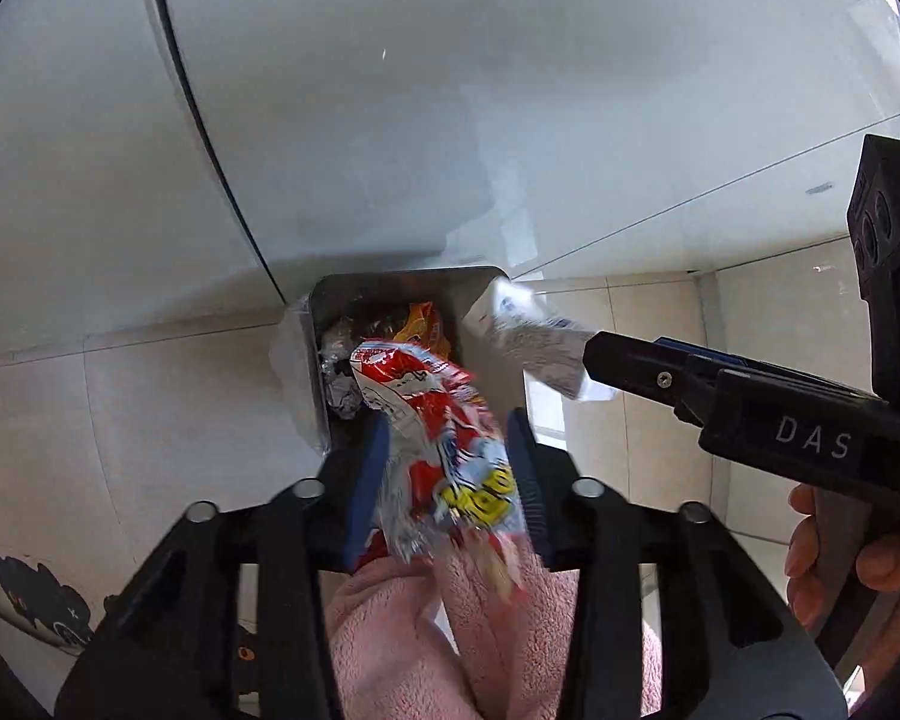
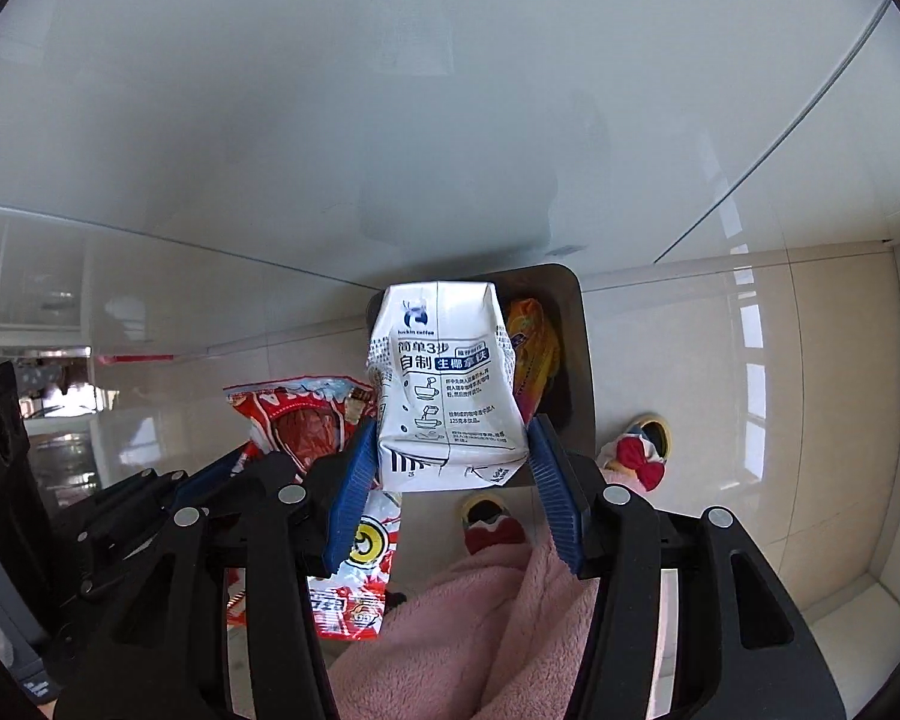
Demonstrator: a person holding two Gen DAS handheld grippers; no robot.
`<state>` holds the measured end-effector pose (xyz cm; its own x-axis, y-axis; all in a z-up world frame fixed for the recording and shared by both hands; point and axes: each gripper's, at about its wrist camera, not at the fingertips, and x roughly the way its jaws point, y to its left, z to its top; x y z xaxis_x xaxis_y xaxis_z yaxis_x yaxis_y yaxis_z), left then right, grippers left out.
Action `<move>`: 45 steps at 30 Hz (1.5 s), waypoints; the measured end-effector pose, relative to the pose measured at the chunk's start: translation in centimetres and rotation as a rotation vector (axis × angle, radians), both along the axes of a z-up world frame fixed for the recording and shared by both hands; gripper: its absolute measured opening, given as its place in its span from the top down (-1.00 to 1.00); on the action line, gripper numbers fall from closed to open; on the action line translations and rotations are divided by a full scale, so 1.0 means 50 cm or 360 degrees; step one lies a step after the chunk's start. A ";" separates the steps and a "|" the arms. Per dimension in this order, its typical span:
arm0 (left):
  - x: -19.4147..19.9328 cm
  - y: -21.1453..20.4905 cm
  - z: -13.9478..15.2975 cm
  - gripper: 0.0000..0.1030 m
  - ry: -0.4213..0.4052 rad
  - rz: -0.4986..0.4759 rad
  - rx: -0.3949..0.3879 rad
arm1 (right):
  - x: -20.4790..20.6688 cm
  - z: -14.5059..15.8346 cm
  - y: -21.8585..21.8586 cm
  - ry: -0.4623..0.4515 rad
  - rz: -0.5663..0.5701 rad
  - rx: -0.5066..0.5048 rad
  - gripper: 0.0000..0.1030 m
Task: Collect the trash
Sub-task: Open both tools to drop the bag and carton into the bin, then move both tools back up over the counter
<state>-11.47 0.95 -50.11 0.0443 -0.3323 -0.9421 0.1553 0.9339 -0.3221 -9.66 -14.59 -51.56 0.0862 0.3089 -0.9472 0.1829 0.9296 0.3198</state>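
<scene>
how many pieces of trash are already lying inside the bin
2 visible: an orange packet toward the far side and a crumpled silvery wrapper by the left wall of the bin. The red snack bag and white carton overhead may hide more.

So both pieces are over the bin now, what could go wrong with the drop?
1. The bin already holds wrappers; its opening looks small, so the wide red snack bag between the left gripper pads may catch the rim or spill onto the floor.
2. The white carton in the right gripper hangs over the bin's near-left edge and could tip outside.
3. The grippers are close together and may bump.
</scene>
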 end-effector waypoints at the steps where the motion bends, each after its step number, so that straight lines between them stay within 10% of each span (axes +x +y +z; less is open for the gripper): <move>1: 0.003 0.000 0.003 0.19 -0.0002 -0.0003 0.0013 | 0.001 0.000 -0.004 0.0001 -0.0021 0.0008 -0.24; 10: 0.014 0.017 0.085 -0.29 -0.0065 0.0028 0.0042 | 0.009 0.072 -0.023 -0.0037 -0.0087 -0.0043 -0.57; 21: -0.004 0.017 0.346 -0.76 -0.0340 -0.0035 -0.0037 | -0.024 0.336 -0.044 -0.0258 -0.0071 -0.0202 -0.93; 34: 0.081 0.008 0.598 -0.84 -0.0731 0.0009 -0.0113 | -0.016 0.651 -0.173 -0.0808 -0.0294 -0.0392 -0.93; 45: 0.292 -0.032 0.669 -0.84 -0.0878 0.0160 -0.0023 | 0.200 0.699 -0.228 -0.0929 -0.0199 -0.0322 -0.93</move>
<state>3.13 -0.68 -16.64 0.5613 -0.3135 -0.7659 0.2145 0.9490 -0.2312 0.34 -26.00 -16.62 0.6307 0.0827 -0.7716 0.1423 0.9651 0.2197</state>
